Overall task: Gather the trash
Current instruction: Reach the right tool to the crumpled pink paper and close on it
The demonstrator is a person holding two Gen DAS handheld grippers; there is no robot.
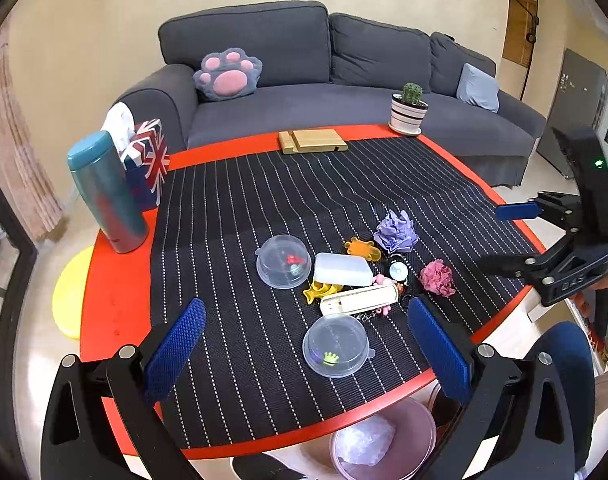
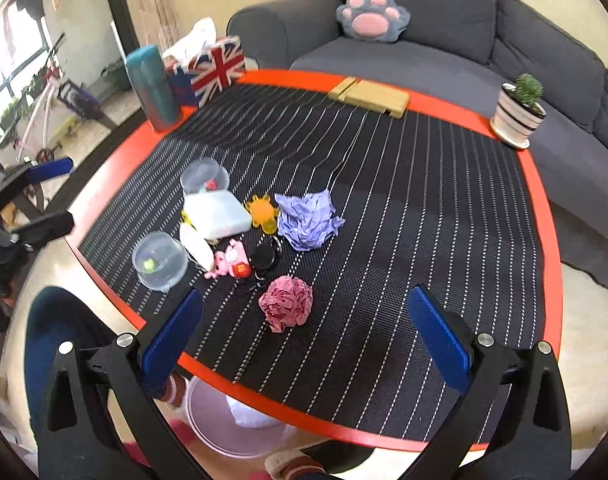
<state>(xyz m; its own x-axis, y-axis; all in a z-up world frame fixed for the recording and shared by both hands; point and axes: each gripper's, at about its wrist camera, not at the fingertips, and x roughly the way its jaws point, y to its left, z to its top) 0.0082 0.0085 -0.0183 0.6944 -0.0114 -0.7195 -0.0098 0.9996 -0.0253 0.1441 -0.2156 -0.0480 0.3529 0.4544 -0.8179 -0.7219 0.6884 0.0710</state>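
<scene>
The pink wad [image 2: 286,303] lay on the striped mat [image 2: 403,240], dead ahead of the right tongs [image 2: 304,334], whose jaws stood wide apart, empty. The right hand was judged nearer. The wad was crumpled paper, roundish, without a long axis. The purple wad [image 2: 307,220] lay beyond. The left tongs [image 1: 304,346] also gaped, above a clear lid [image 1: 335,345]. The bin [image 2: 240,424] sat below the table's near edge.

left gripper [image 1: 305,340] hangs wide open over a clear lidded tub [image 1: 335,346], pink paper ball [image 1: 437,278] right, pink bin [image 1: 381,440] below the table edge.
</scene>
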